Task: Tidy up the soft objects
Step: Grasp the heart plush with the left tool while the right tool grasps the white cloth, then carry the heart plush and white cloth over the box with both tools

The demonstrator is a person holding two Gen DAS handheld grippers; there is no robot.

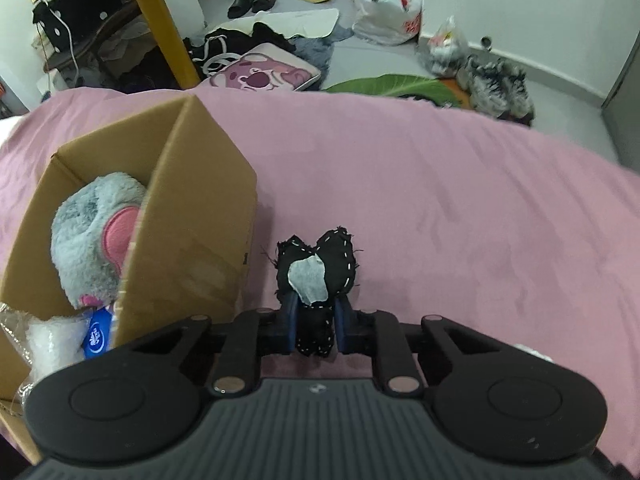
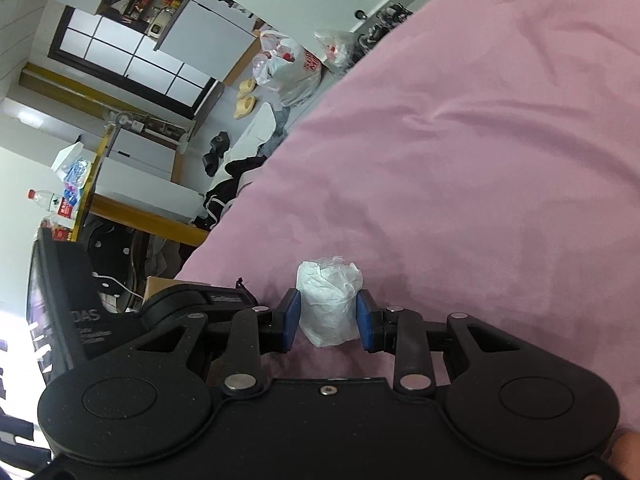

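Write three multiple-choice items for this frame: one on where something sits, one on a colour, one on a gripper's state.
1. Where is the grey plush toy?
A. On the floor
B. Inside the cardboard box
C. In the right gripper

2. What colour is the bed cover?
A. Green
B. White
C. Pink

3. What is the left gripper doing?
A. Shut on the black stitched fabric piece
B. Open over the box
C. Shut on a slipper

Key: 1 B, the toy lies between the box walls. 2 C, the cover reads pink in both views. 3 A, the fingers press the fabric piece from both sides, while the right gripper brackets the white crumpled wad.
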